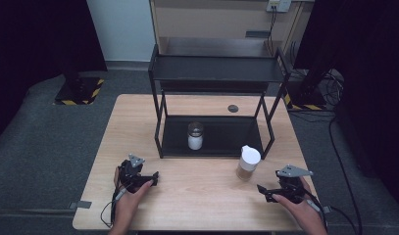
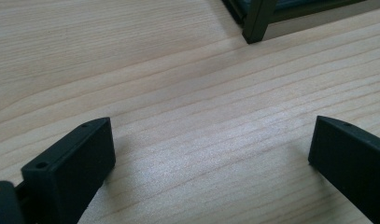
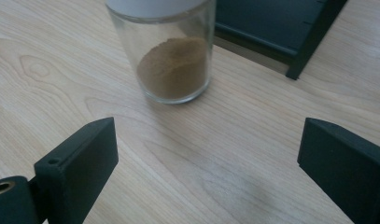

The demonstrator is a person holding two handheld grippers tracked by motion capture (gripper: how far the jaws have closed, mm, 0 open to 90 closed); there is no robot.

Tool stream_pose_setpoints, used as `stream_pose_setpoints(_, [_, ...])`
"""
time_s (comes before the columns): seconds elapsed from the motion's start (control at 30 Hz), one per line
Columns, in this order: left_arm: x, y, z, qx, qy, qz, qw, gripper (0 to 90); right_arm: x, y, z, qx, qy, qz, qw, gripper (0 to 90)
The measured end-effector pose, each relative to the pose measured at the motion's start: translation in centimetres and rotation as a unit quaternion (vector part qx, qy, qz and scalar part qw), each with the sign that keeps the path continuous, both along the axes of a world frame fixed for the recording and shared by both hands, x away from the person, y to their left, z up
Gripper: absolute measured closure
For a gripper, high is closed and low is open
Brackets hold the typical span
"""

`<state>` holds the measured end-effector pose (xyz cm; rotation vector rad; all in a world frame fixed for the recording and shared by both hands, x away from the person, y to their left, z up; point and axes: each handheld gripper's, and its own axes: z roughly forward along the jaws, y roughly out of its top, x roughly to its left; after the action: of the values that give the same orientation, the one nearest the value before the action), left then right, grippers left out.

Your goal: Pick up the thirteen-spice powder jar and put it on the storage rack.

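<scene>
Right gripper view has the brown-powder jar (image 3: 171,56) standing upright just ahead of the right gripper (image 3: 206,154) — jaws wide apart, nothing between them. The left gripper (image 1: 149,178) sits well farther off — also open and empty.

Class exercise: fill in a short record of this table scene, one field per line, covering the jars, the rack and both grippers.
Brown-powder jar: white lid, upright on table, in front of rack
White-powder jar: on lower shelf of rack
Right gripper: jaws open, empty, jar just ahead, not touched
Left gripper: jaws open, empty, over bare wood
</scene>
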<state>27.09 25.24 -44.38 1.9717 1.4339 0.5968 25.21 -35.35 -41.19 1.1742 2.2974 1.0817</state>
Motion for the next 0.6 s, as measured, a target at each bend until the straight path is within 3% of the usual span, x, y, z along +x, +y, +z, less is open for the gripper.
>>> stream_pose_setpoints(0.3, [0.0, 0.0, 0.0, 0.0, 0.0, 0.0, 1.0, 0.0, 0.4, 1.2, 0.6, -0.012, -0.003, 0.023, 0.9997, 6.0])
stream_pose_setpoints(0.6, [-0.1, -0.1, 0.0, 0.001, -0.002, 0.0, 1.0, 0.0, 0.7, 1.9, 0.9, -0.023, 0.001, 0.024, 0.9994, 6.2])
